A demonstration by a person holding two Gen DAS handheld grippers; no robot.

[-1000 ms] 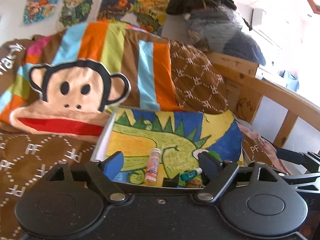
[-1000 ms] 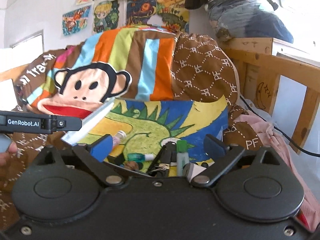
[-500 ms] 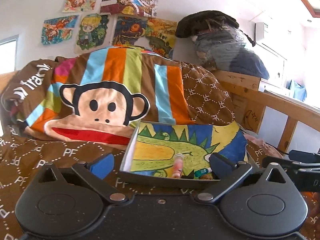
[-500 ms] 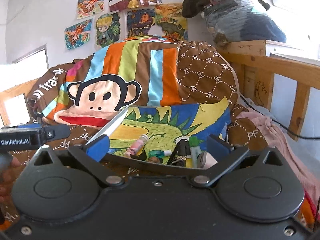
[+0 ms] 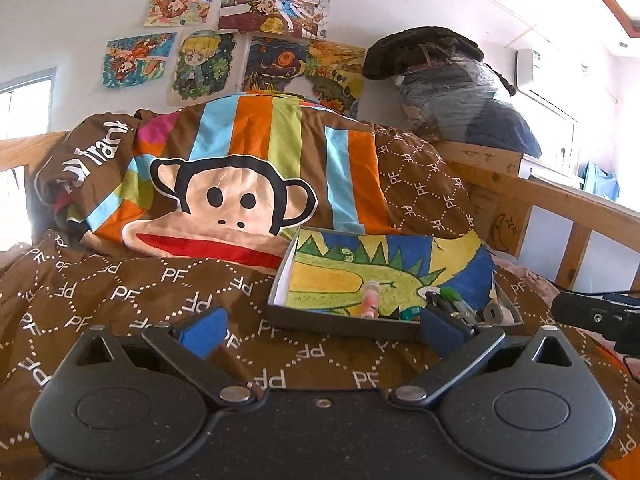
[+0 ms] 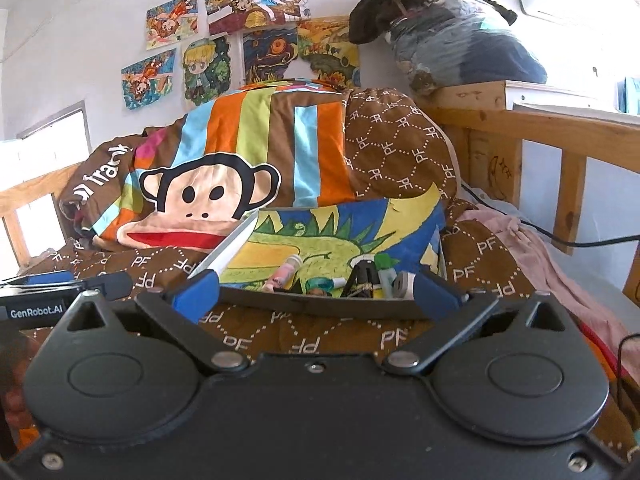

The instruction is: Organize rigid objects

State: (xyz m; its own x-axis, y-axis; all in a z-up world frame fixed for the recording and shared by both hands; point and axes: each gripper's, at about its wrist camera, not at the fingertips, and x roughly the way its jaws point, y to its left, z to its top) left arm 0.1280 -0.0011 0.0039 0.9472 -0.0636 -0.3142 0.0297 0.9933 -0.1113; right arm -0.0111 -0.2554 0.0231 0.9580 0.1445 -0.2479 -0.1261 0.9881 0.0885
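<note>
A shallow grey box [image 5: 340, 322] [image 6: 320, 306] lined with a green dinosaur drawing lies on the brown bedspread. Inside it rest a pink tube [image 5: 370, 304] [image 6: 285, 273], a teal bottle [image 6: 322, 283], a black clip [image 6: 362, 276] and other small items bunched at its near right corner. My left gripper [image 5: 322, 330] hovers open just short of the box's near wall, nothing between its blue pads. My right gripper [image 6: 316, 294] is open too, straddling the box's front wall, empty. Each gripper shows at the edge of the other's view.
A folded monkey-print quilt [image 5: 224, 196] is piled behind the box. A wooden bed rail [image 5: 560, 208] [image 6: 560, 136] runs along the right, with a black cable [image 6: 560, 240] and pink cloth [image 6: 532, 248] by it. Bundled bags [image 6: 452, 40] sit on the corner post. Drawings hang on the wall.
Both grippers have drawn back from over the box and levelled out; the box now sits farther ahead, and more bedspread shows in front of it. Both stayed open and empty.
</note>
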